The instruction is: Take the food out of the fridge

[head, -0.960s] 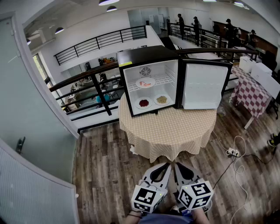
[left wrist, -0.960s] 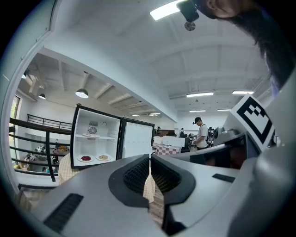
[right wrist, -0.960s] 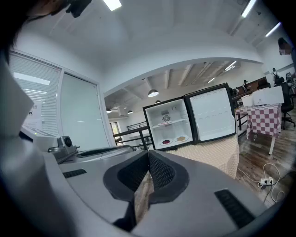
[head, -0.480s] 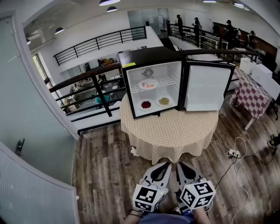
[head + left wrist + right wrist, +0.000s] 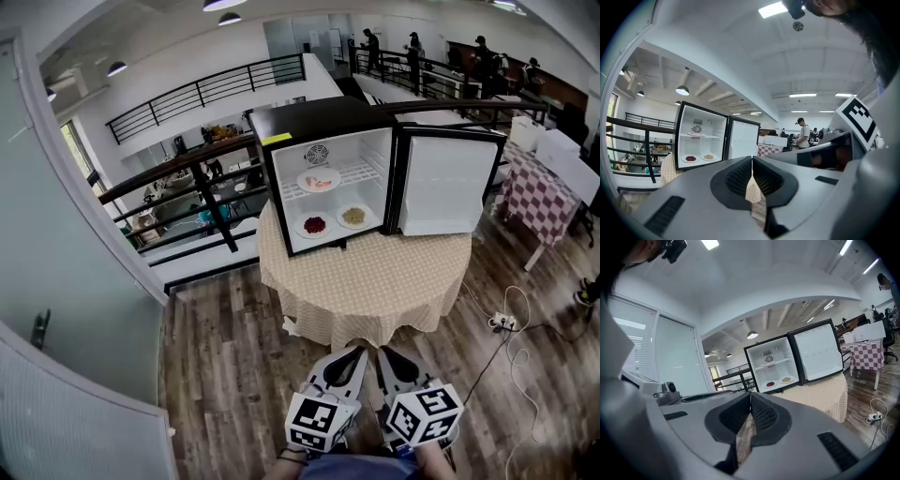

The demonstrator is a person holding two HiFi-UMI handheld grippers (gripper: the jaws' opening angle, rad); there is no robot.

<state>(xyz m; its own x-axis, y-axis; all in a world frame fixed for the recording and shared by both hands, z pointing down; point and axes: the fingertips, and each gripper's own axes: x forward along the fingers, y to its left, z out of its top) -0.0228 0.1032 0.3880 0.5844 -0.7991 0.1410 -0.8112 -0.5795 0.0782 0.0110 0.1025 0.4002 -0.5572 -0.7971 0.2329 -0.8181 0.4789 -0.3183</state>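
A black mini fridge (image 5: 319, 117) stands on a round table (image 5: 375, 281) with a beige checked cloth, its door (image 5: 448, 186) swung open to the right. On the upper wire shelf lies a plate of pink food (image 5: 319, 180). Below it sit a plate of dark red food (image 5: 314, 225) and a plate of yellowish food (image 5: 354, 217). My left gripper (image 5: 358, 352) and right gripper (image 5: 382, 354) hang side by side near my body, well short of the table, both shut and empty. The fridge (image 5: 701, 136) shows small in the left gripper view, and the fridge (image 5: 771, 364) in the right gripper view.
Wood plank floor lies between me and the table. A black railing (image 5: 178, 173) runs behind the fridge. A glass partition (image 5: 66, 281) stands at the left. A red checked table (image 5: 539, 192) is at the right, and a white cable with a power strip (image 5: 502, 323) lies on the floor.
The fridge and table have shifted slightly right and grown a little in the head view. Both grippers have kept their place near my body, still shut.
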